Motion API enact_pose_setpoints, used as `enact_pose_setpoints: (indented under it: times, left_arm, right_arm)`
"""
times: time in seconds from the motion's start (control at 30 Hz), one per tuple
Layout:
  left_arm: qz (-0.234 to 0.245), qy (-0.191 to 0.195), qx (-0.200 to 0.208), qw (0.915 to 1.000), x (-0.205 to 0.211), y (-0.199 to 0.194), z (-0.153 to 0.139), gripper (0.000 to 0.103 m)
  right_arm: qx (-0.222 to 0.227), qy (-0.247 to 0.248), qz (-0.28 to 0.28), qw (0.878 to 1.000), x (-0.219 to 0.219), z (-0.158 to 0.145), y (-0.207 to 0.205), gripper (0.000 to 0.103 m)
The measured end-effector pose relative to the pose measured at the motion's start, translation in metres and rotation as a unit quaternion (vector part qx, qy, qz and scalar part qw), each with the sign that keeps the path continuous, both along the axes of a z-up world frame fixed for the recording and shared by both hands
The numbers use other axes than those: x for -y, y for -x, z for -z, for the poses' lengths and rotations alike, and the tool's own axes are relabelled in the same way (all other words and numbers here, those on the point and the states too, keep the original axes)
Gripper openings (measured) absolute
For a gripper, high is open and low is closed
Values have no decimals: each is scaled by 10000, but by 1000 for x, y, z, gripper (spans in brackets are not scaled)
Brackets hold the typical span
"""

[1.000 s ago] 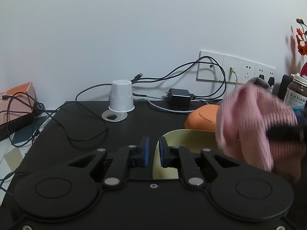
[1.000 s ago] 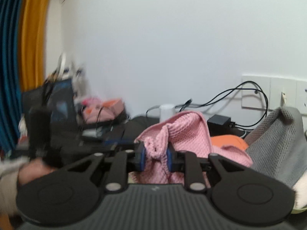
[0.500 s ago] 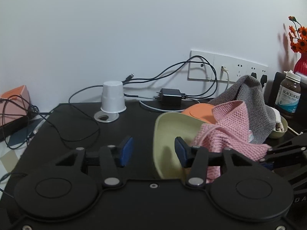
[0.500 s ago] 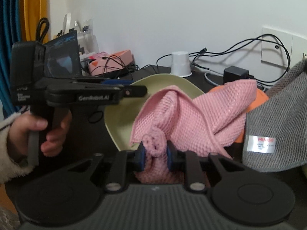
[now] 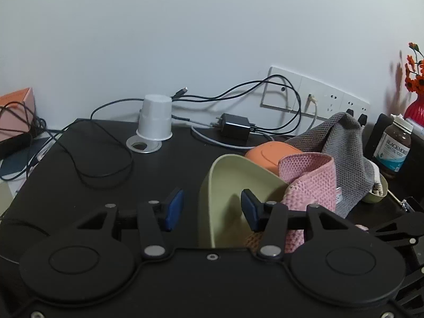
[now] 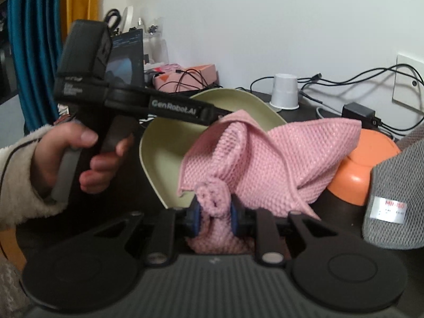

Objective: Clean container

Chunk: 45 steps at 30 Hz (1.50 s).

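- One pale green container [image 5: 238,185] sits tilted at lower centre of the left wrist view, its open side facing right; its left wall stands between the spread blue pads of the left claw [image 5: 210,209].
- The left claw is released, with neither pad touching the container wall.
- One pink cloth [image 6: 265,159] drapes into the container's open side; the right claw [image 6: 213,218], at lower centre of the right wrist view, is clenched on a bunched fold of it.
- One orange lid-like piece [image 5: 265,153] lies just behind the container, and one grey cloth [image 5: 341,153] hangs to its right.
- On the black worktop [image 5: 92,185], upper centre, stand one upturned white cup [image 5: 155,120] and one black charger [image 5: 234,127].
- One brown bottle [image 5: 394,148] stands at the right edge.
- One hand [image 6: 76,156] grips the left claw's handle at the left of the right wrist view.
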State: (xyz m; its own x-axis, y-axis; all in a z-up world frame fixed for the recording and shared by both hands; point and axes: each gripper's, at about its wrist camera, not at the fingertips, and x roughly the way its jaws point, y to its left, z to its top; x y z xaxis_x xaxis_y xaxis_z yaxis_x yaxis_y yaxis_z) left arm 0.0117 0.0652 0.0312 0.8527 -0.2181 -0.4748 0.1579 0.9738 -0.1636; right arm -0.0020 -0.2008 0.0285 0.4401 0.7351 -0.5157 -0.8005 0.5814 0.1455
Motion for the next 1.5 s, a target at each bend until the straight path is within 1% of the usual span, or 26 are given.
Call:
enact_pose_setpoints:
  times: [0.23, 0.3, 0.37, 0.4, 0.47, 0.53, 0.57, 0.63, 0.73, 0.8, 0.87, 0.9, 0.93, 1.07, 1.13, 1.2, 1.27, 1.33, 1.43, 1.5]
  left_arm:
    - [-49, 52, 25, 10000, 1, 0, 2, 47]
    - [-38, 132, 22, 9999, -1, 0, 2, 42]
    - [47, 321, -9, 9995, -3, 0, 2, 24]
    - [71, 397, -12, 9992, -4, 1, 1, 24]
    - [64, 453, 50, 9989, -5, 3, -1, 19]
    - [42, 506, 210, 9985, -5, 8, -4, 15]
    - [28, 538, 300, 9981, -5, 10, -6, 11]
    - [38, 545, 537, 9971, -3, 17, -12, 9]
    - [155, 467, 941, 9943, 5, 29, -19, 9]
    - [240, 357, 1168, 9922, 11, 36, -22, 9]
    - [233, 216, 1325, 9907, 18, 41, -24, 9]
    - [221, 182, 1361, 9903, 19, 41, -24, 9]
    - [210, 153, 1392, 9899, 20, 42, -24, 9]
    - [214, 265, 1307, 9908, 17, 39, -24, 9]
    - [229, 302, 1278, 9911, 17, 39, -24, 9]
    - [285, 335, 1261, 9910, 18, 40, -25, 9]
    - [328, 327, 1283, 9907, 19, 42, -25, 9]
    - [325, 252, 1349, 9900, 22, 45, -26, 9]
    - [274, 198, 1361, 9901, 22, 44, -25, 9]
    - [263, 179, 1345, 9904, 22, 44, -25, 9]
  right_arm:
    - [101, -9, -106, 9999, 3, 2, 2, 21]
    - [109, -13, -143, 9998, 4, 1, 2, 21]
    - [92, -55, -169, 9998, 5, 2, 2, 21]
    - [83, -77, -181, 9998, 5, 2, 1, 21]
    - [66, -119, -207, 9997, 6, 2, 0, 21]
    - [49, -162, -232, 9996, 6, 2, 0, 21]
    - [40, -184, -245, 9995, 6, 2, -1, 21]
    - [-26, -275, -214, 9994, 6, 1, -3, 21]
    - [-174, -467, -97, 9987, 6, 0, -9, 21]
    - [-182, -643, 98, 9977, 8, -2, -12, 21]
    - [-204, -807, 260, 9962, 10, -4, -15, 21]
    - [-224, -799, 225, 9963, 9, -5, -15, 21]
    - [-238, -783, 173, 9965, 9, -5, -15, 21]
    - [-107, -665, -393, 9970, 1, -6, -1, 21]
    - [5, -775, -617, 9951, -2, -9, 4, 21]
    - [87, -958, -692, 9930, -2, -11, 7, 20]
    - [152, -1208, -735, 9898, 0, -14, 9, 20]
    - [266, -1419, -651, 9874, 1, -15, 9, 20]
    - [264, -1617, -425, 9856, 2, -15, 3, 20]
    - [259, -1647, -299, 9855, 2, -14, -1, 20]
